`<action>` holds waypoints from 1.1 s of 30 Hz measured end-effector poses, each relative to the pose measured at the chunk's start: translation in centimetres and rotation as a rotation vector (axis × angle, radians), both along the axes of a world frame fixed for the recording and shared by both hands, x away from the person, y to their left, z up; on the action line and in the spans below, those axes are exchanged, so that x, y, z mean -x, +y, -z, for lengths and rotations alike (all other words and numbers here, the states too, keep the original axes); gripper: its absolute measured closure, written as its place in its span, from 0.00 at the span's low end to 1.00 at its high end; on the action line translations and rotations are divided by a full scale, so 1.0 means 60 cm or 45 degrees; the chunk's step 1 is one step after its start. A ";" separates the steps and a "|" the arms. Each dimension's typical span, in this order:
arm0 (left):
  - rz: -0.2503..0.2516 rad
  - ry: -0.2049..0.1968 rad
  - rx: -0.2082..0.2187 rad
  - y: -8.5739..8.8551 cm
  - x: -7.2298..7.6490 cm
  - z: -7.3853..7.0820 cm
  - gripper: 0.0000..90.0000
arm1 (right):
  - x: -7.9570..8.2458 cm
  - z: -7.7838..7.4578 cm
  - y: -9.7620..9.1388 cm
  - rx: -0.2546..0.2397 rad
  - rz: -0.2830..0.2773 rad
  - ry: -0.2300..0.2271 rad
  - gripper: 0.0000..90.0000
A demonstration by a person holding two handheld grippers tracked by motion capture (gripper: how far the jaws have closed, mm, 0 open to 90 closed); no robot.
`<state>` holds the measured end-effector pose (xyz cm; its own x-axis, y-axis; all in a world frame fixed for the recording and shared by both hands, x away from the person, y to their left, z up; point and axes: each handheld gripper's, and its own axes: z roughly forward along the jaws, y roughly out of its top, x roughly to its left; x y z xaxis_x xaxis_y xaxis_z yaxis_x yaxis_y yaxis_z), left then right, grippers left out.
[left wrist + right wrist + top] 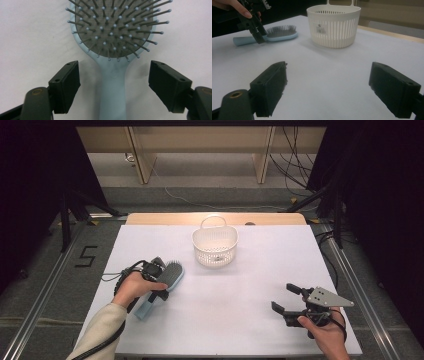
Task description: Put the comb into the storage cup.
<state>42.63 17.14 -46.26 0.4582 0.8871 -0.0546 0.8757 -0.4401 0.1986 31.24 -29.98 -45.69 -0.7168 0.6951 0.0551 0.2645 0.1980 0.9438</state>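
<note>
Straddling hairbrush [113,82] handle, your left gripper [113,86] jaws open, untouched; smooth narrow handle may slip, pivot. Right gripper [327,90] open, empty.

The hairbrush [113,82] at the left has a pale blue body and handle, a grey dotted cushion and dark bristles tipped light blue. The slotted basket [215,246] farther off is white with a small label. The table [240,320] is plain white; both grippers' jaws are black.

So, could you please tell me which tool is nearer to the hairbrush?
Left. The left tool straddles the hairbrush handle, pads not touching. The right tool hangs open across the table.
</note>
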 end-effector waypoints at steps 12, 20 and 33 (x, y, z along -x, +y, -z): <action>-0.008 0.038 -0.006 0.000 -0.005 0.003 0.40 | 0.000 0.001 0.000 0.001 -0.001 0.004 0.17; -0.001 0.052 -0.031 -0.001 -0.010 0.002 0.45 | 0.000 0.001 0.001 0.004 -0.002 0.009 0.17; 0.014 0.055 -0.079 -0.011 -0.011 0.001 0.55 | 0.000 0.002 0.001 0.007 -0.007 0.011 0.17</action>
<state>43.26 16.48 -46.31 0.4666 0.8843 -0.0194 0.8778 -0.4602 0.1326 31.26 -29.93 -45.78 -0.7202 0.6914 0.0573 0.2716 0.2051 0.9403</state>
